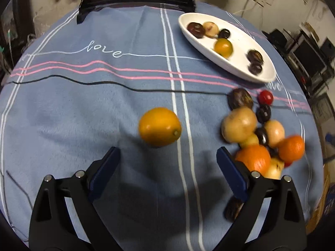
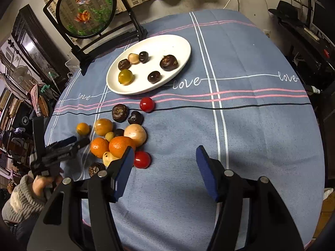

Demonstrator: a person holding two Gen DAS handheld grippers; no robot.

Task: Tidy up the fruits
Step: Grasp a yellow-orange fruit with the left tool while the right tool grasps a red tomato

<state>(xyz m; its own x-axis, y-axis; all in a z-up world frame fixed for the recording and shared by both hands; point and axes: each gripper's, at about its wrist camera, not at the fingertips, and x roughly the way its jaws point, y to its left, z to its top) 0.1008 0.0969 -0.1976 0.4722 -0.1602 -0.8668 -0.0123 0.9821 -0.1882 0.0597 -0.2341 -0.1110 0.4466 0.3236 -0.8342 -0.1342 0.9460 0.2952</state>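
A blue striped tablecloth bears a white plate and loose fruits.

Blue striped tablecloth, round framed screen, cluttered shelves

Right gripper gapes empty over the tablecloth, beside the fruit pile, below the white plate.
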